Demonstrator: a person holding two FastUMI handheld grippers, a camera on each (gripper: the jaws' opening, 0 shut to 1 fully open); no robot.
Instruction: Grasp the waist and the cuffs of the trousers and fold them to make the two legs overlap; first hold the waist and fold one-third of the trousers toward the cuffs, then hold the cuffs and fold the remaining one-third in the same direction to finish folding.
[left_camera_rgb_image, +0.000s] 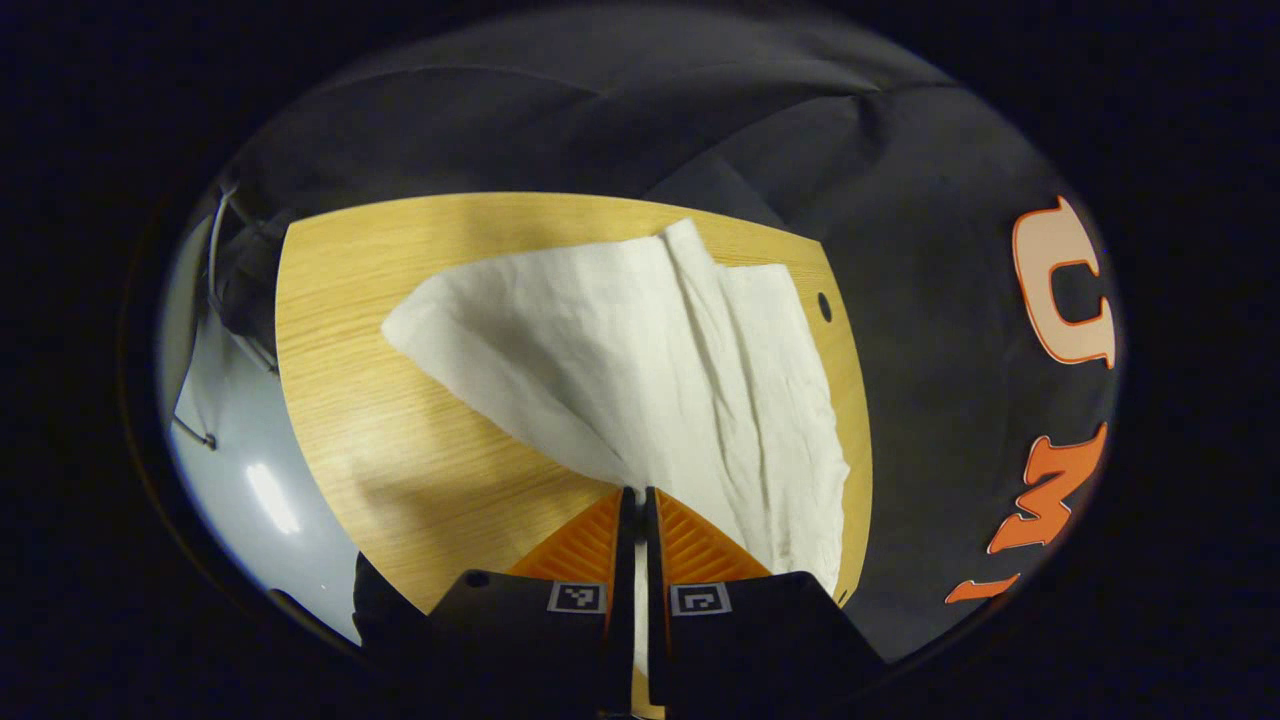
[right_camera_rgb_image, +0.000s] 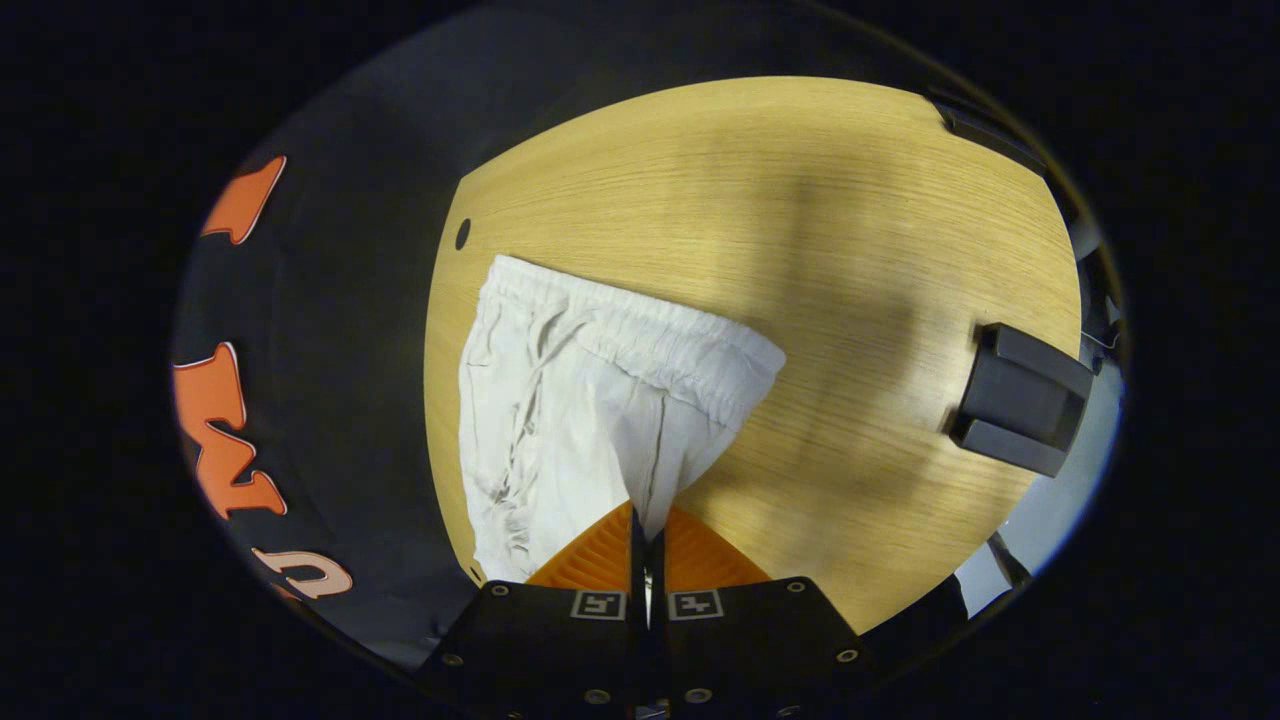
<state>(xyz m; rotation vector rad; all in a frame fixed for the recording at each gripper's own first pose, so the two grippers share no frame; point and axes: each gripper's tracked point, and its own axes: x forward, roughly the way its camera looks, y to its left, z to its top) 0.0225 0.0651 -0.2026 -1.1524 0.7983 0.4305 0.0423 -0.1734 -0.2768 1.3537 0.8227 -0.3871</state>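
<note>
Trousers (left_camera_rgb_image: 640, 360) lie white on the wood table (left_camera_rgb_image: 380, 480), w/ cloth rising up into both tongs. Left gripper (left_camera_rgb_image: 634, 495) is clenched on a bit of cloth; right gripper (right_camera_rgb_image: 645, 515) is pinched on cloth too, below the waist (right_camera_rgb_image: 640, 330). What could go wrong: each grip looks thin, so a fast pull may let the cloth slip out, & uneven lifting may twist the legs so they don't line up. Right gripper view shows the stretchy waist band & a dark clamp (right_camera_rgb_image: 1020, 398) off to its right. Left gripper view shows a long crumpled leg running away from its tips
</note>
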